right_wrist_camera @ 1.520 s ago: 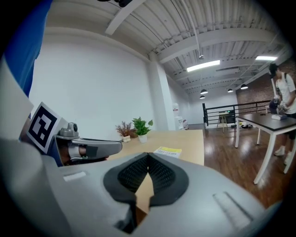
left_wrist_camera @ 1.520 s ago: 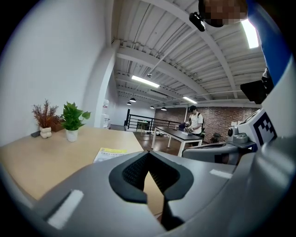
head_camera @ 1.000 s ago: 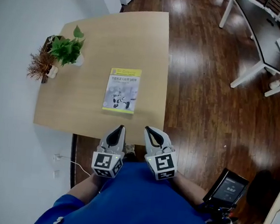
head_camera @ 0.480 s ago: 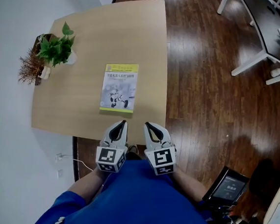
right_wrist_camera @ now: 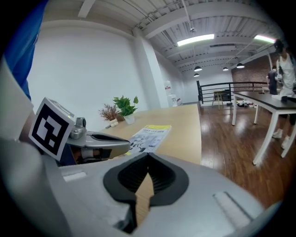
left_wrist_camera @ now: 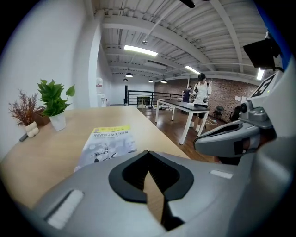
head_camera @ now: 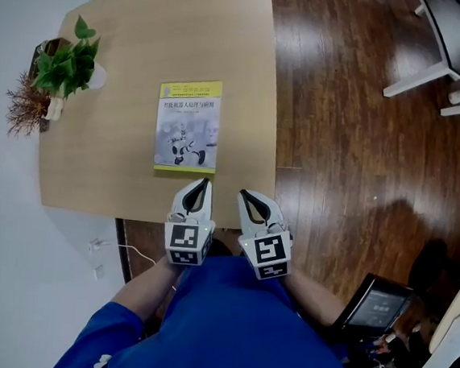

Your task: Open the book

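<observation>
Left tongs (head_camera: 204,182), right tongs (head_camera: 244,193) face lengthwise book (head_camera: 188,125)

Blue shirt (head_camera: 224,332); the grey left hand-held gripper (head_camera: 203,182) and right hand-held gripper (head_camera: 244,193) bear black-and-white marker cubes (head_camera: 188,242).

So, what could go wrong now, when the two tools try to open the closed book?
The book lies flat on the table, so a tip may push it instead of lifting the cover. Both the left tool and the right tool are shut; they probably must open before they can pinch the thin cover.
</observation>
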